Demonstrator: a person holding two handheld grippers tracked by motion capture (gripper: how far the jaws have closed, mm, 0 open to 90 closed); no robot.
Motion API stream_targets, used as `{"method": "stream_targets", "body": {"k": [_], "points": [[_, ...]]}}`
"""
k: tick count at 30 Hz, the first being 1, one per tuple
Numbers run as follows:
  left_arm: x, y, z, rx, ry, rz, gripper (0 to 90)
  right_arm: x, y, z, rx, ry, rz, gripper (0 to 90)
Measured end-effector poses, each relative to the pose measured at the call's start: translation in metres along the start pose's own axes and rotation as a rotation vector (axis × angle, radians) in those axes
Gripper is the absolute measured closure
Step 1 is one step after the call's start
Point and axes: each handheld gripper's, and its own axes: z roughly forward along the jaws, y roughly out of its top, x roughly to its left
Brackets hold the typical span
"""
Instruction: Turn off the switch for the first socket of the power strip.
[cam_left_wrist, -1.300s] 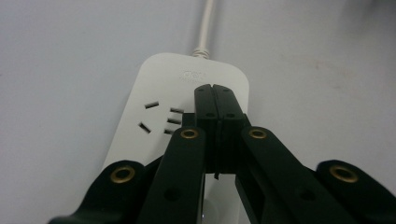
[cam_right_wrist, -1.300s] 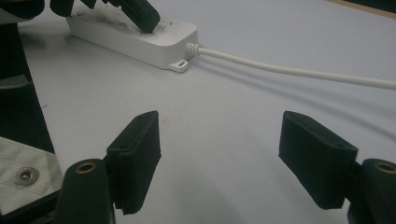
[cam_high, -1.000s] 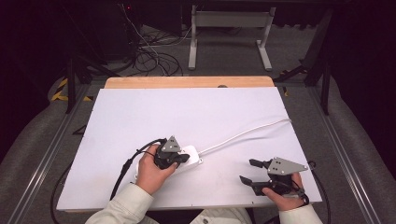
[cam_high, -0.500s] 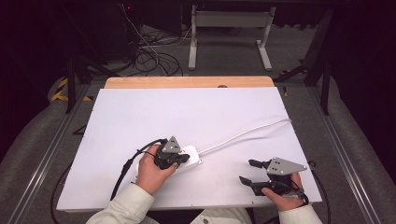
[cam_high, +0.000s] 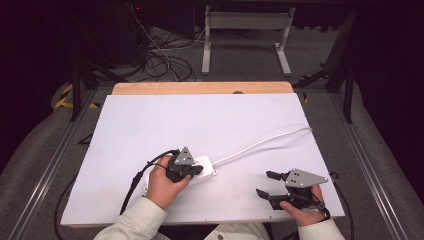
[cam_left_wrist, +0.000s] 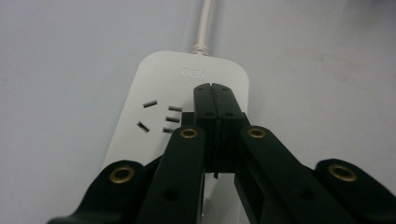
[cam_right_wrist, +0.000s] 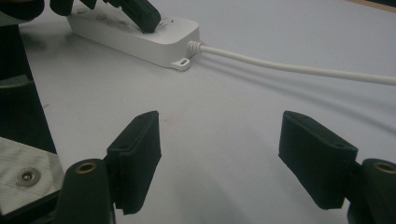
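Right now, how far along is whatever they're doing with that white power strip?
Done: the left claw has closed and rests its tips on top of the power strip, beside a socket. In hand: that pressing contact, possibly on a switch. Left: unclear; nothing is plugged in, and the right claw hangs open over bare table.

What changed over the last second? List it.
Nothing visibly changed. The left tool is shut, its tips pressed on the power strip, as before. The right tool hangs open over the table, near its front right corner, in the same spot. The strip's cord lies where it did.
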Motion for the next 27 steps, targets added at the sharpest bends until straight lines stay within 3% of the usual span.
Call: {"method": "stream_targets", "body": {"k": [7,11,27], "points": [[0.000,0.002,-0.004,-0.031,0.003,-0.009,90.0,-0.001,0.000,0.000,-0.002,-0.002,0.000,30.1],[-0.003,0.010,-0.015,-0.066,0.018,0.007,90.0,-0.002,-0.001,-0.001,-0.005,-0.002,0.004,30.1],[-0.009,0.018,-0.034,-0.132,-0.036,-0.002,90.0,-0.002,-0.001,-0.001,-0.005,-0.002,0.004,30.1]]}}
